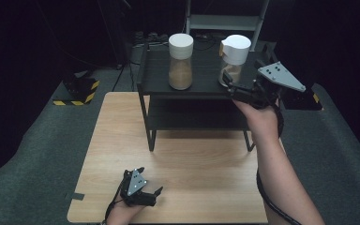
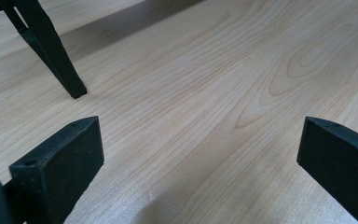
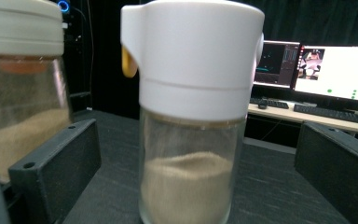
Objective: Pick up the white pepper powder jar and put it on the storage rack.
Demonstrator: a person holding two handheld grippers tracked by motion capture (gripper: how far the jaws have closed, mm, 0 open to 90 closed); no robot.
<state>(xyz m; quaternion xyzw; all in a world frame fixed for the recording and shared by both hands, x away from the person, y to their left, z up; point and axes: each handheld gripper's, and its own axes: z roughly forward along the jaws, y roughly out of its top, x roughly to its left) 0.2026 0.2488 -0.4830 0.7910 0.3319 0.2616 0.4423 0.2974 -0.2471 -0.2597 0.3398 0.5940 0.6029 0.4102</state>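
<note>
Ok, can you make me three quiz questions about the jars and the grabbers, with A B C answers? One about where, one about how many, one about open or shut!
1. Where do the glass jars stand?
A. on the black shelf's top
B. on the wooden table
C. on the floor

2. How many jars have white lids?
A. one
B. two
C. four

3. How are the right gripper's jaws?
A. shut on the jar
B. shut on nothing
C. open, jar between them

Answers:
1. A, the left jar and the right jar both stand on the black shelf, above the wooden table.
2. B, each of the two has a white lid.
3. C, the right gripper has a gap on each side of the right jar.
</note>
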